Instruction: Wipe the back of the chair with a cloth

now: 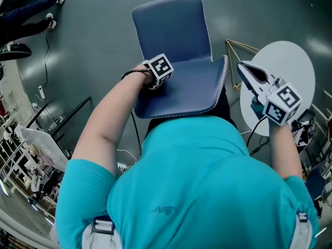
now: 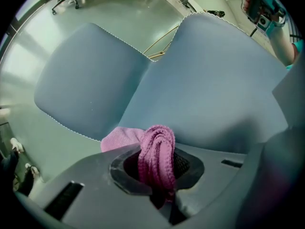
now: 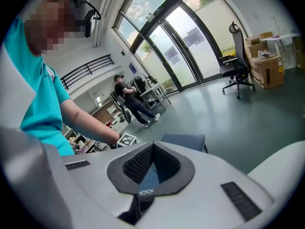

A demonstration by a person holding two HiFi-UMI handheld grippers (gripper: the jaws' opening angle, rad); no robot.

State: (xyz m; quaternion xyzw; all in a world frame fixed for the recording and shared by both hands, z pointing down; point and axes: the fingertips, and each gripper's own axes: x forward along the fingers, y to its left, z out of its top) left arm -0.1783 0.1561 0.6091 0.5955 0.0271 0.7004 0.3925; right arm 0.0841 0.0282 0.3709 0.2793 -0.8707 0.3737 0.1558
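Grey-green polished floor (image 1: pixel 93 51) spreads all round the spot where I stand, behind a blue upholstered chair (image 1: pixel 192 92). Its backrest is nearest me and its seat (image 1: pixel 171 25) lies beyond, both edged with white stitching. My pink cloth (image 2: pixel 157 151) is bunched in ridged folds and pinched between the jaws of my left gripper (image 1: pixel 158 71), which are clenched on it. A flatter flap of the cloth sticks out to the left and lies against the blue padding. Seen from my head, that gripper sits at the backrest's left edge, close to where backrest and seat meet; the cloth itself is hidden from there.

My right gripper (image 1: pixel 247 72) is held up and well apart from the chair, over a round white table (image 1: pixel 295 66) with thin brass-coloured legs (image 1: pixel 244 48). Its jaws are closed together with nothing between them. A small white "XXX" mark (image 3: pixel 145 192) sits at the base of its dark textured pads, the only writing I can read. The logo on my turquoise shirt (image 1: pixel 166 209) is too small to read.

Farther off, tall glass doors (image 3: pixel 186 46) let in daylight, with a black office chair (image 3: pixel 236 61) and cardboard boxes (image 3: pixel 262 56) beside them, and a person in dark clothes (image 3: pixel 126 97) at a desk
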